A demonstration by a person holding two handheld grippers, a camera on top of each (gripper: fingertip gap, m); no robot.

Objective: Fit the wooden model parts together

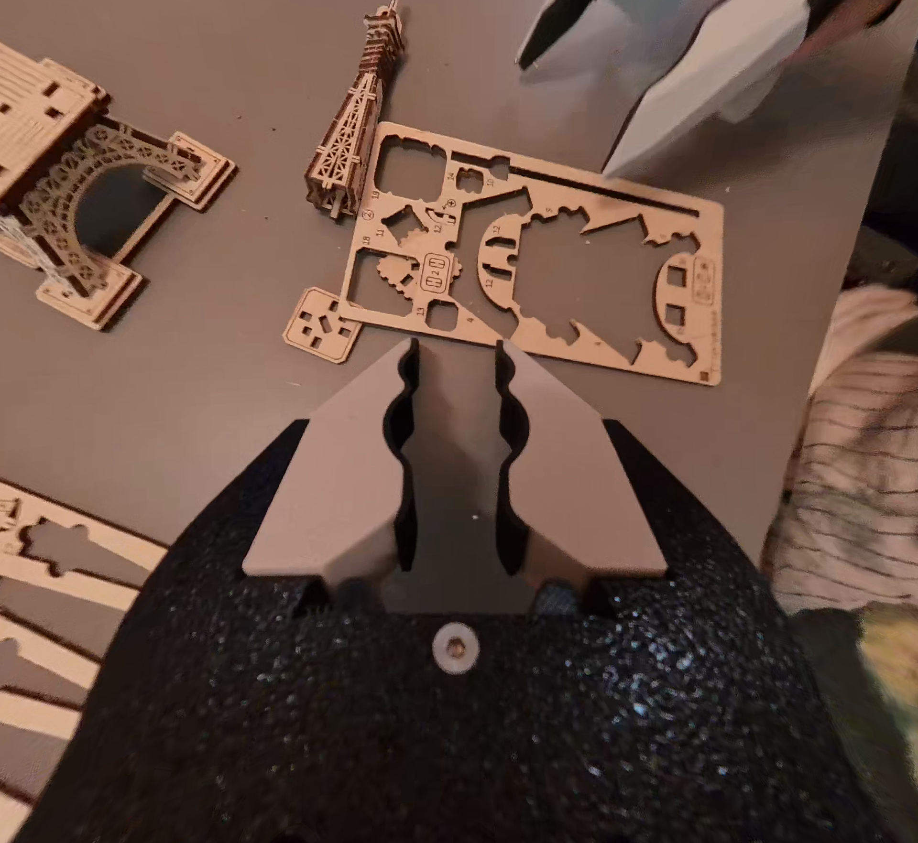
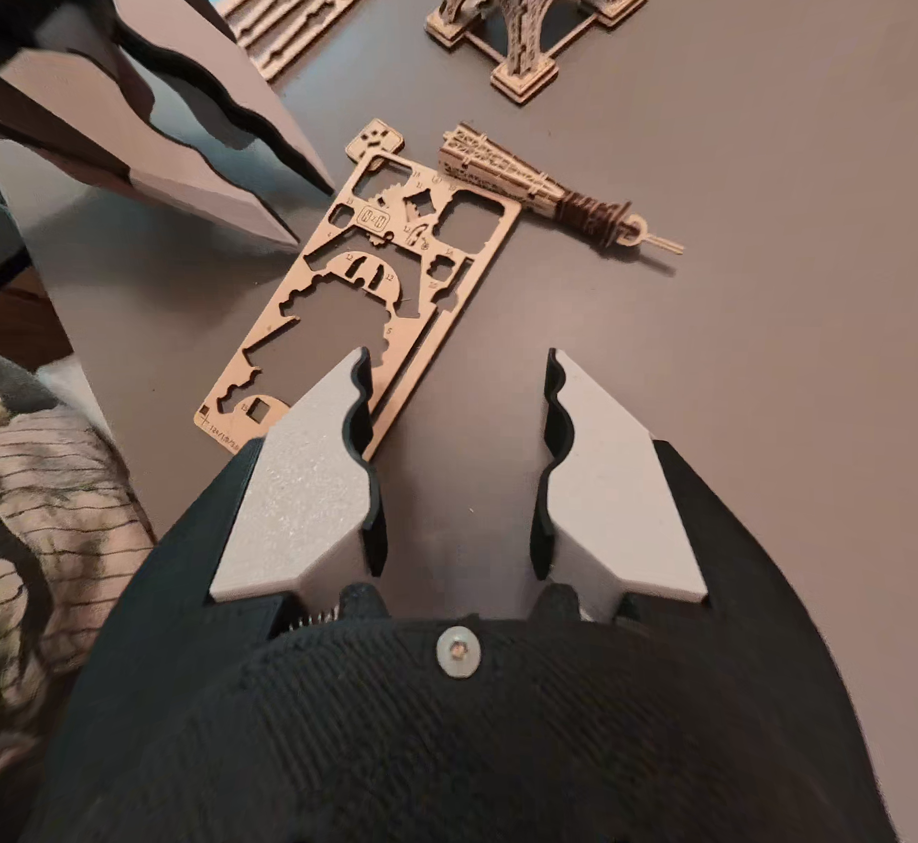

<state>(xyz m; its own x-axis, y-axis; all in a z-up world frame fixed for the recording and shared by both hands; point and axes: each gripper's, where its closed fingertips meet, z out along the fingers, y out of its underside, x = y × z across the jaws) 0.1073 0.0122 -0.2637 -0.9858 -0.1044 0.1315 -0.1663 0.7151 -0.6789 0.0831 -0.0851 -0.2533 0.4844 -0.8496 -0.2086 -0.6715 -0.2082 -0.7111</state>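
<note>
A wooden tower base (image 1: pixel 74 203) with arched legs stands on the grey table at the left; it also shows in the right wrist view (image 2: pixel 536 10) at the top. The tower's upper spire section (image 1: pixel 355 124) lies on its side beside a punched-out wooden parts sheet (image 1: pixel 536 253); both show in the right wrist view, the spire (image 2: pixel 541 198) and the sheet (image 2: pixel 377 293). A small square plate (image 1: pixel 323 325) lies at the sheet's corner. My left gripper (image 1: pixel 457 347) is open and empty just short of the sheet's near edge. My right gripper (image 2: pixel 457 357) is open and empty over the sheet's end.
Another wooden parts sheet (image 1: pixel 44 586) lies at the lower left, also seen in the right wrist view (image 2: pixel 308 0). The table edge (image 1: pixel 814 372) runs along the right, with a striped fabric (image 1: pixel 844 471) beyond it. The right gripper (image 1: pixel 670 39) hangs above the sheet's far side.
</note>
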